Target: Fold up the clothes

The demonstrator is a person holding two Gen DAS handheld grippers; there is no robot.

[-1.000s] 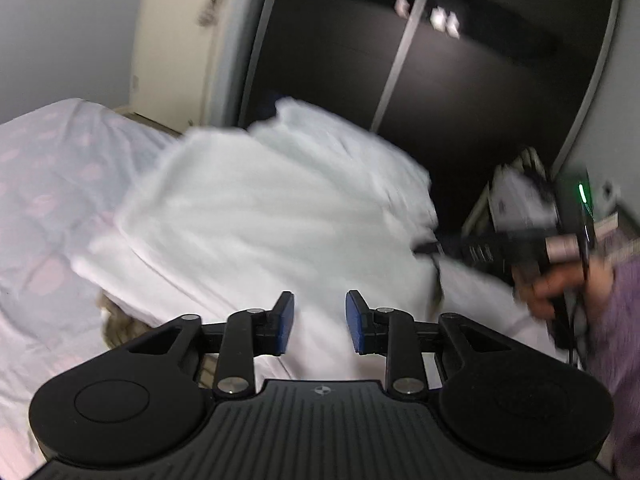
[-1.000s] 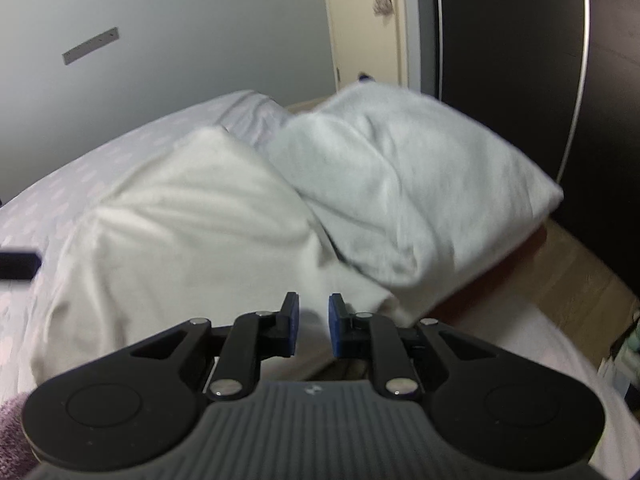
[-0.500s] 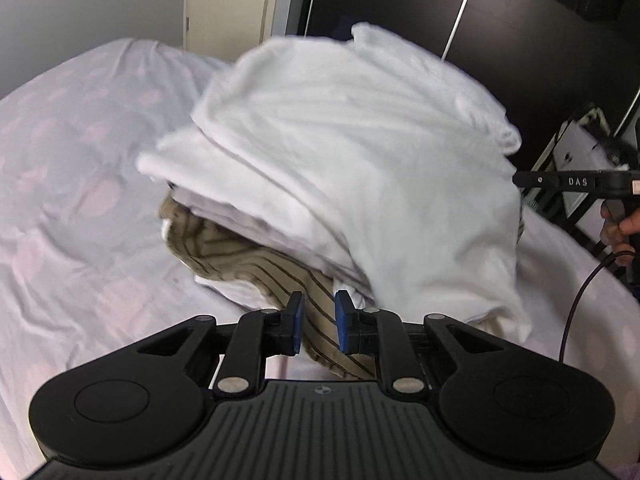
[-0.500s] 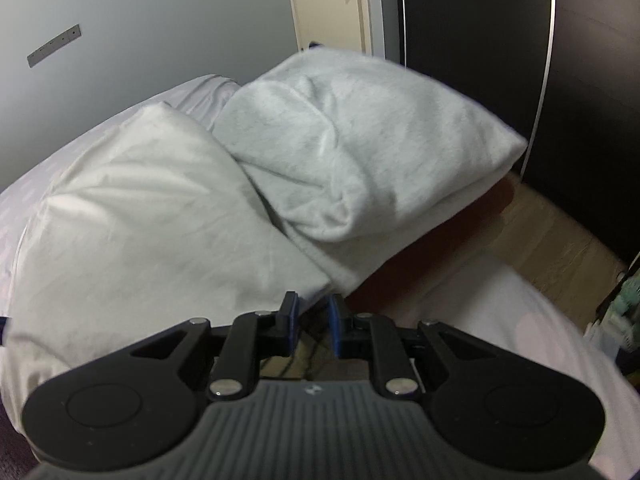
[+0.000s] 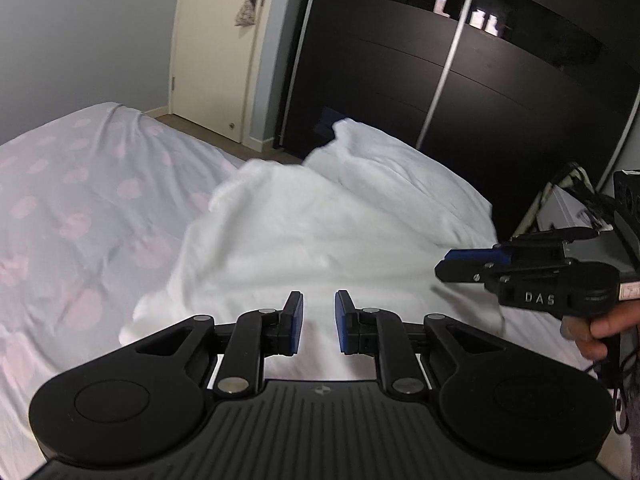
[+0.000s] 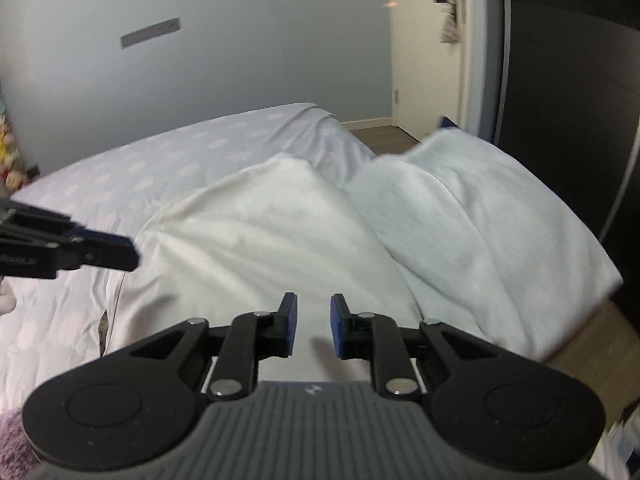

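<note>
Both hands off the pile, fingers narrow and empty.
I hold my left gripper (image 5: 318, 322) and right gripper (image 6: 311, 326) just short of the white clothes (image 5: 320, 232) on the bed (image 5: 80, 208), probably choosing an edge.

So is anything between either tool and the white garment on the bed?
Nothing visible. The white garment lies straight ahead of the left tool and the right tool, both empty with a small gap.

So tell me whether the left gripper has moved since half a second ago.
Yes. The left gripper pulled back and swung: the door now shows fully, and the striped garment has left view.
</note>
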